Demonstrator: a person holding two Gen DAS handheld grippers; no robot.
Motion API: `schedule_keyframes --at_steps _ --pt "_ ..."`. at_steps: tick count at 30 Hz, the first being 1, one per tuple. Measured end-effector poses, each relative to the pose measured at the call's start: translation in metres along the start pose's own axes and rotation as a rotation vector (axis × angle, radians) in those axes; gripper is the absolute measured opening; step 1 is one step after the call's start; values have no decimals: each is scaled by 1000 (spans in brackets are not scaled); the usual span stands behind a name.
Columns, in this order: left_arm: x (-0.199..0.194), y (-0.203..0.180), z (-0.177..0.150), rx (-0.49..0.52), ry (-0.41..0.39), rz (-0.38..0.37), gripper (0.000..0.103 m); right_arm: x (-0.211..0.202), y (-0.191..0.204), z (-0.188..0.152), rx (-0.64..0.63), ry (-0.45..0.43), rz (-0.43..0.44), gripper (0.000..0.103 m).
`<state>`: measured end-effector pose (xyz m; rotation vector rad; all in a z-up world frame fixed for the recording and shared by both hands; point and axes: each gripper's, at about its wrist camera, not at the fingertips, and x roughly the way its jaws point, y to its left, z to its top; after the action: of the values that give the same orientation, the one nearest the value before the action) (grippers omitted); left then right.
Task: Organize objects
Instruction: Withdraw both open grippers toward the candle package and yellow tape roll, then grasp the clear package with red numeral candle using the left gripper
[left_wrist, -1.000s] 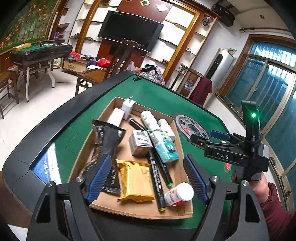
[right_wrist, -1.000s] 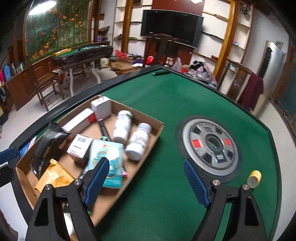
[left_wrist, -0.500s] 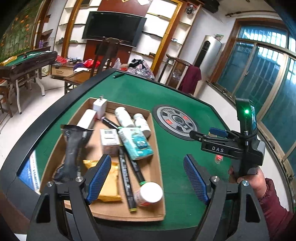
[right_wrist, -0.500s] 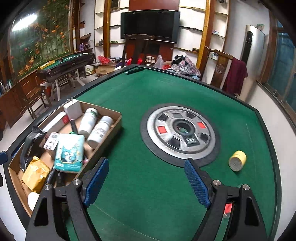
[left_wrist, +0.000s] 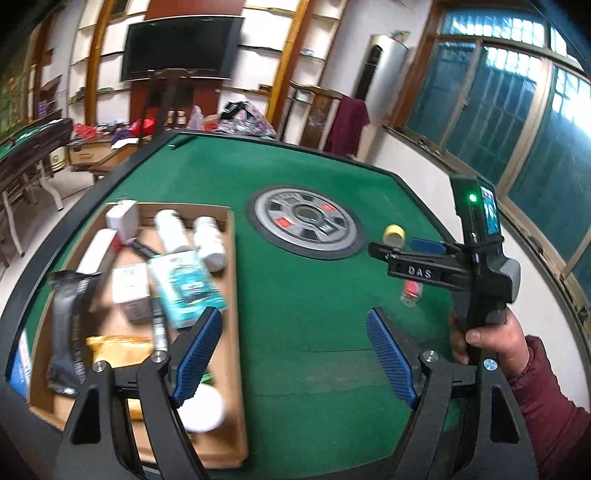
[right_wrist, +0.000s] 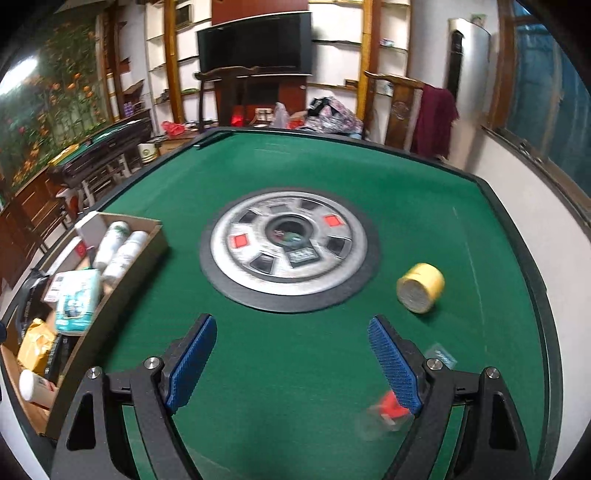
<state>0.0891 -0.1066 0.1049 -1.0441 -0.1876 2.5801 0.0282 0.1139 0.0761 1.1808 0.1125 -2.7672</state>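
Observation:
A cardboard box (left_wrist: 232, 295) on the green table holds white bottles (left_wrist: 208, 242), a teal pack (left_wrist: 184, 286), a black pouch (left_wrist: 68, 321), a yellow packet and pens; it also shows in the right wrist view (right_wrist: 155, 229). A yellow tape roll (right_wrist: 421, 288) lies right of the round centre plate (right_wrist: 290, 247). A small red-and-clear item (right_wrist: 388, 408) lies by my right gripper's right finger. My left gripper (left_wrist: 295, 354) is open and empty above the felt beside the box. My right gripper (right_wrist: 293, 360) is open and empty; it shows in the left wrist view (left_wrist: 428, 245).
The table has a raised black rim (right_wrist: 517, 229). A small clear packet (right_wrist: 439, 352) lies on the felt near the right finger. Wooden chairs (right_wrist: 399, 99) and another table (right_wrist: 107, 140) stand beyond the far edge. The tape roll also shows in the left wrist view (left_wrist: 394, 234).
Both grippers have swung right, away from the box toward the table's right side. The tape roll and red item now sit closer to my right gripper. Both stay open.

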Motion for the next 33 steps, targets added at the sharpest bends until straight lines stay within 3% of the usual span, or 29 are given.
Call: schedule_keyframes --at_steps 8,16,21,26,33 --pt "48 -44 6 77 76 -45 80 17 -67 -7 108 47 -62 89" --pt "96 -87 11 145 120 -84 80 28 -105 -9 133 59 -118 89" --pt "138 -122 13 225 147 -111 80 27 -146 -7 247 57 -91 89" --pt "183 -175 13 381 155 -141 79 23 -193 -13 396 44 -62 89" --pt "227 -216 5 539 189 -131 79 23 -205 -13 451 19 18 89"
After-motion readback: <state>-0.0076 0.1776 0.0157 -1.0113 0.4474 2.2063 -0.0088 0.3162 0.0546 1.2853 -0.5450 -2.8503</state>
